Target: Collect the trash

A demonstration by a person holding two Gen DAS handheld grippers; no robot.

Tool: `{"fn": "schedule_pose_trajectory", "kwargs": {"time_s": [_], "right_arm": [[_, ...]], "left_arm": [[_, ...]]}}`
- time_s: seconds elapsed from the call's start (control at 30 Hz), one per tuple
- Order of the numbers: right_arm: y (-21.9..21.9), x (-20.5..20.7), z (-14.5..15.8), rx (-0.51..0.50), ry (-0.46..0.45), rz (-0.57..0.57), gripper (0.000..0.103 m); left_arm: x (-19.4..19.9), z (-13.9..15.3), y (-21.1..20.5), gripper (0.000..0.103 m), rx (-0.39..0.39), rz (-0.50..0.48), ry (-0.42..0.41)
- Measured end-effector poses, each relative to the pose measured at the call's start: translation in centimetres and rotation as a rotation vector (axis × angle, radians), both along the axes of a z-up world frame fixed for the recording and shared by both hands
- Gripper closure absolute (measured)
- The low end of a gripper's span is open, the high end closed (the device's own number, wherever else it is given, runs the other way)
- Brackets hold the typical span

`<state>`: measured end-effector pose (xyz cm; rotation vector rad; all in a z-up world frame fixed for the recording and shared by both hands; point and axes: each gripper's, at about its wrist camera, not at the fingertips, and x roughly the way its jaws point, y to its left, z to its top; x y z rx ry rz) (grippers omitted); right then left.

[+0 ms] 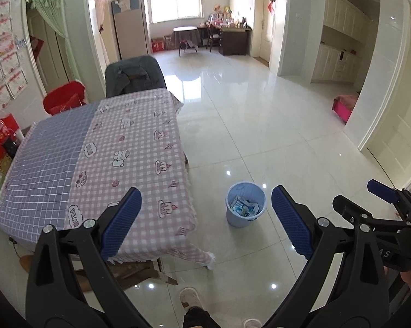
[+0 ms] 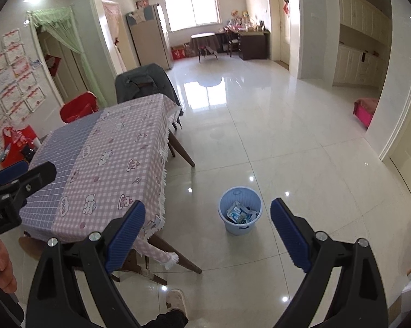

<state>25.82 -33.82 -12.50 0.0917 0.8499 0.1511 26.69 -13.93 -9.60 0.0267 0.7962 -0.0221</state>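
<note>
Trash [image 1: 245, 207] in blue bin [image 1: 234, 218], both tools [image 1: 205, 222] [image 2: 207, 236] spread apart, empty, level above floor [image 1: 260, 125].

A round pale-blue plastic bin [image 2: 240, 210] is positioned on the glossy tiled floor [image 2: 301, 142] ahead, between the right gripper's [image 2: 207, 233] fingers. Crumpled paper trash [image 2: 239, 213] is contained inside. A checked-cloth-covered table [image 2: 107, 161] stands left.

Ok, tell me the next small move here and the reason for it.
Probably pull both grippers back and stop: the left gripper and right gripper are open and empty, the tablecloth shows no trash, and wrappers already sit in the blue bin.
</note>
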Motion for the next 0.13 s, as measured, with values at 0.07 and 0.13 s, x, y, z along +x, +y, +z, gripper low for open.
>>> {"fn": "schedule_pose_trajectory", "kwargs": {"time_s": [0.07,0.13], "right_arm": [[3.0,2.4,-1.1,-0.025,0.034,-0.004,0.012],[6.2,4.8,-2.5,-0.041,0.07,0.007,0.012]], "left_arm": [[2.3,-1.6,2.8,0.009,0.008,0.016,0.056],[4.6,-3.7,6.2,0.009,0.016,0.045,0.124]]}}
